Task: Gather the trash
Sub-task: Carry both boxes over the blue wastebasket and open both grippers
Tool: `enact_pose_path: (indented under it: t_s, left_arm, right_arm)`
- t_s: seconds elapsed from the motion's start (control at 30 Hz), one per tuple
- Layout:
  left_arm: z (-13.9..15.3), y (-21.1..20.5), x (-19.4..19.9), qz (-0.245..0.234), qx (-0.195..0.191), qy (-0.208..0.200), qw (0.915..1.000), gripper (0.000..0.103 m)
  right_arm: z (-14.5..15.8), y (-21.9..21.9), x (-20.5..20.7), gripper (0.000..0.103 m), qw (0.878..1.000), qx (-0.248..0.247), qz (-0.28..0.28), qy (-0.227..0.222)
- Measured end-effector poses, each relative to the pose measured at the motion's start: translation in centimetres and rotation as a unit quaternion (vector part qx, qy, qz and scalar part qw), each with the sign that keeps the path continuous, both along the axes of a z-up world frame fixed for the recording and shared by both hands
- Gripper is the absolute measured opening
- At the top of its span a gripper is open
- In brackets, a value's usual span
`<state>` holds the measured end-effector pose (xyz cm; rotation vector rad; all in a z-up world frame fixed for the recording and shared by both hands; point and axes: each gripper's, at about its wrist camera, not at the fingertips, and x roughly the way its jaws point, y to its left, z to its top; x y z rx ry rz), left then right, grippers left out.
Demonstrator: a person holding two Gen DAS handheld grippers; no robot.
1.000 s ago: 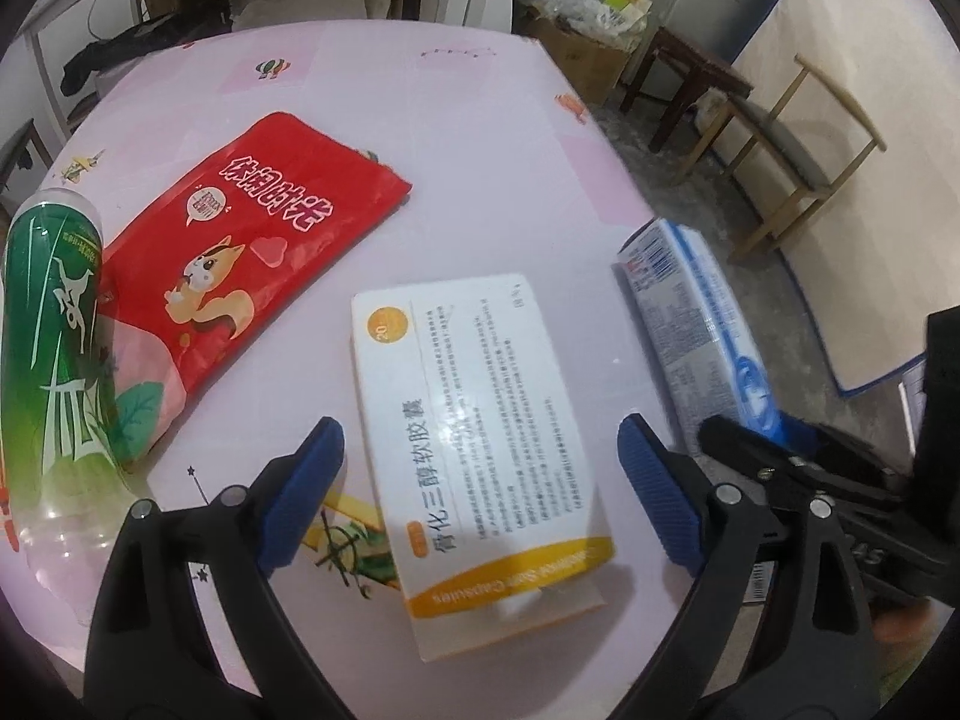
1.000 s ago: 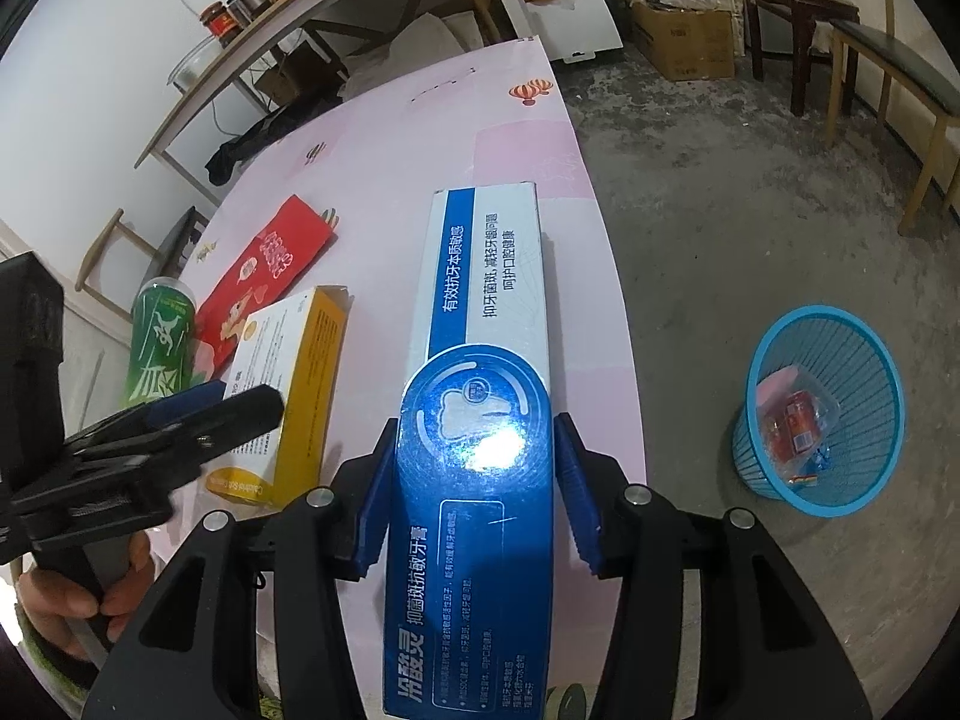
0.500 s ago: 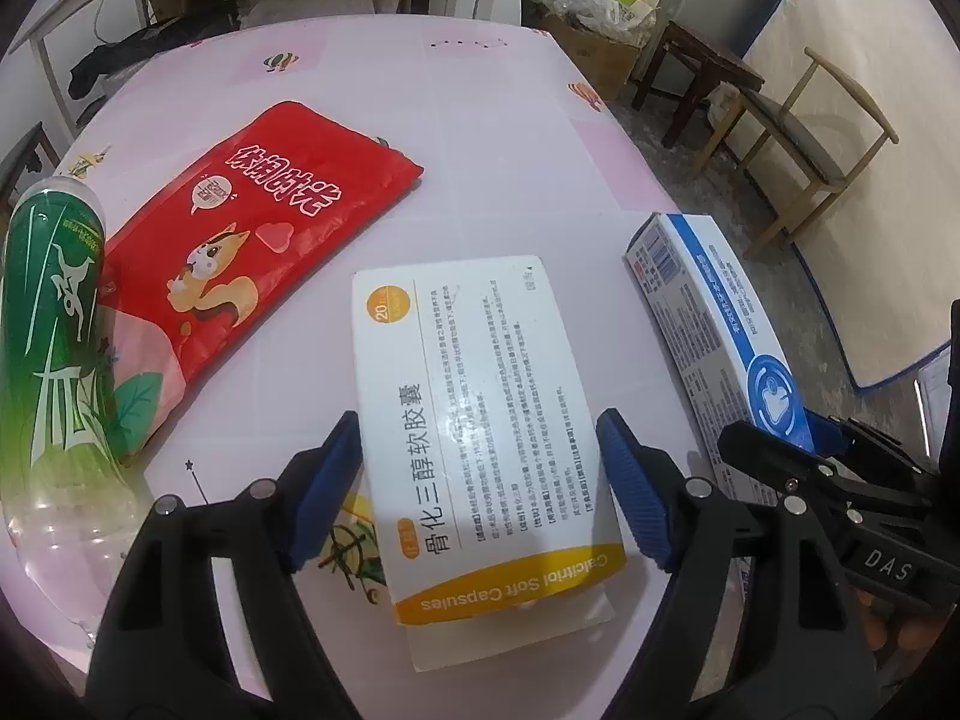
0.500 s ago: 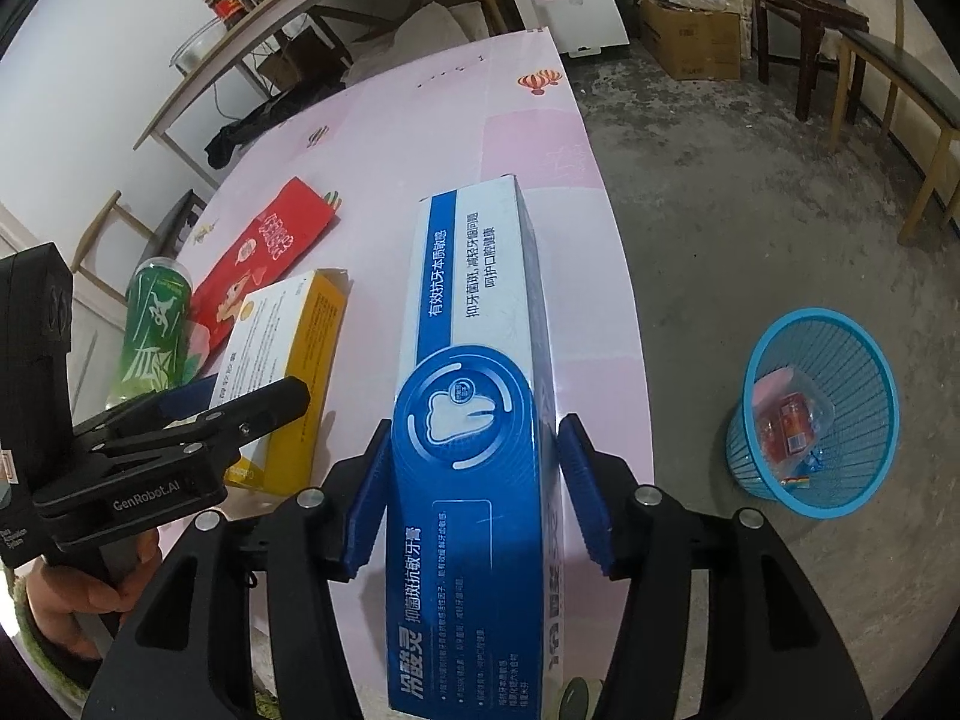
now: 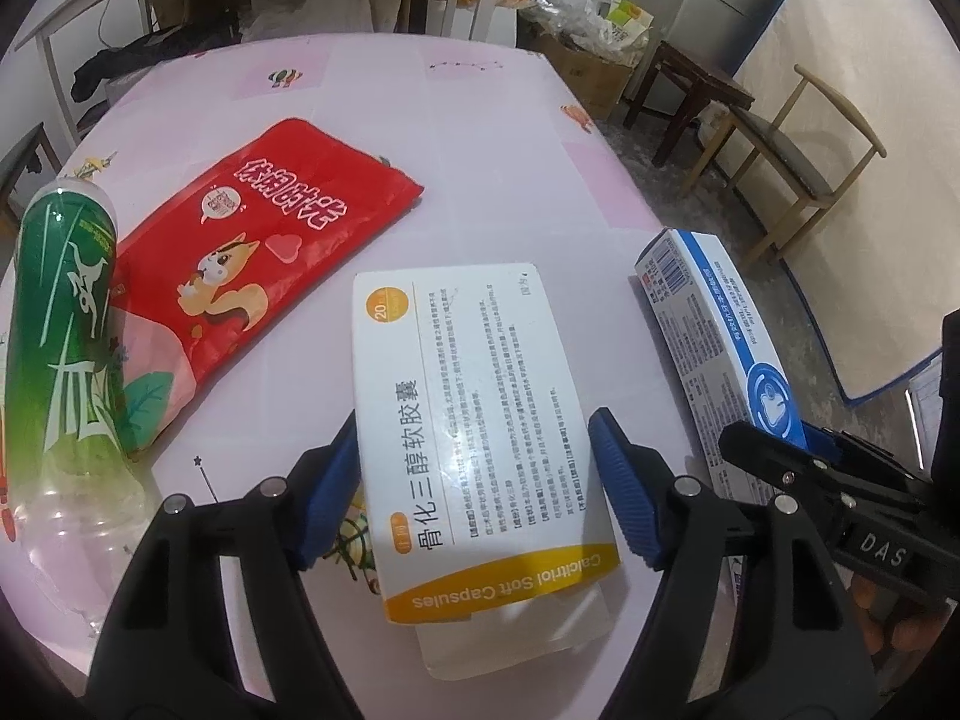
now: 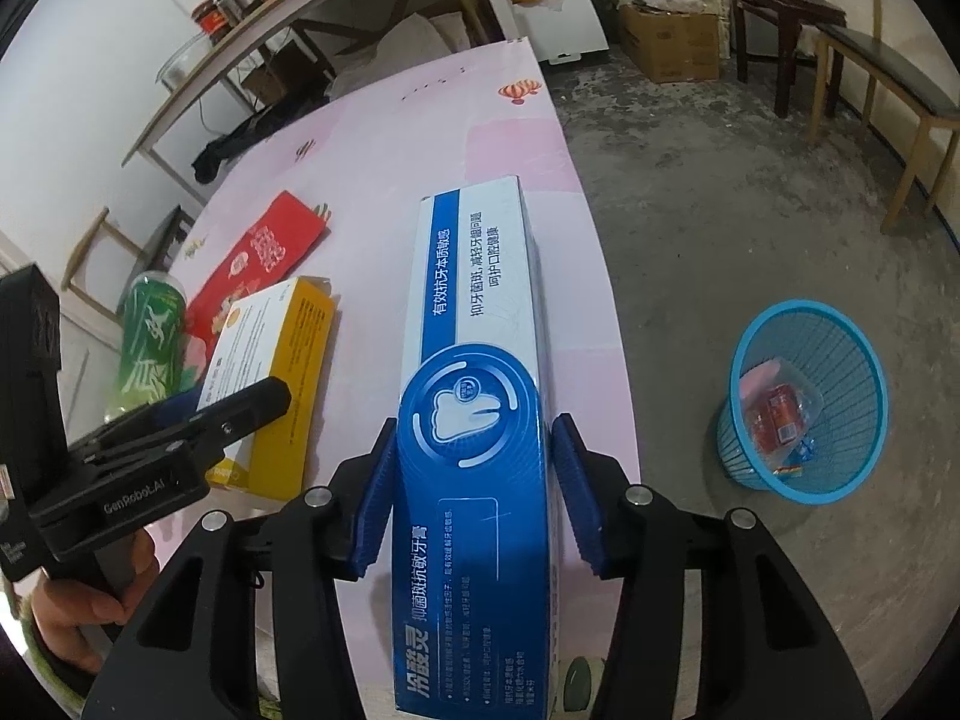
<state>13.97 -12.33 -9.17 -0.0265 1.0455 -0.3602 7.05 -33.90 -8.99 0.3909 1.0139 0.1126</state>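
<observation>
On the pink table lies a white and yellow capsule box. My left gripper straddles its near end; the jaws are closing and both blue pads sit against its long sides. My right gripper is closing on a long blue and white toothpaste box, pads against both sides, at the table's right edge. The far end of this toothpaste box stands slightly off the table. A red snack bag and a green plastic bottle lie to the left.
A blue mesh basket stands on the concrete floor right of the table, holding a red packet. Wooden chairs, cardboard boxes and a shelf crowd the far side. A hand holds the left gripper's handle.
The left jaws have narrowed from wide apart to the capsule box's sides. The right gripper has kept the toothpaste box, whose far end has risen a little.
</observation>
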Motion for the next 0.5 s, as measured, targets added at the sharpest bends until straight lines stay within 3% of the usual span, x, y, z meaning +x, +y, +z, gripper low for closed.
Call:
enact_pose_path:
  t_s: [0.3,0.5]
  left_arm:
    - [3.0,-0.7,-1.9,-0.011,-0.009,-0.038,0.9992,0.070]
    - [6.1,-3.4,-2.9,-0.052,-0.015,-0.068,0.9962,0.070]
  right_arm:
    - [1.7,-2.0,-1.4,0.049,0.999,0.035,-0.023,-0.031]
    - [3.7,-5.3,-3.9,0.049,0.994,0.059,-0.061,-0.069]
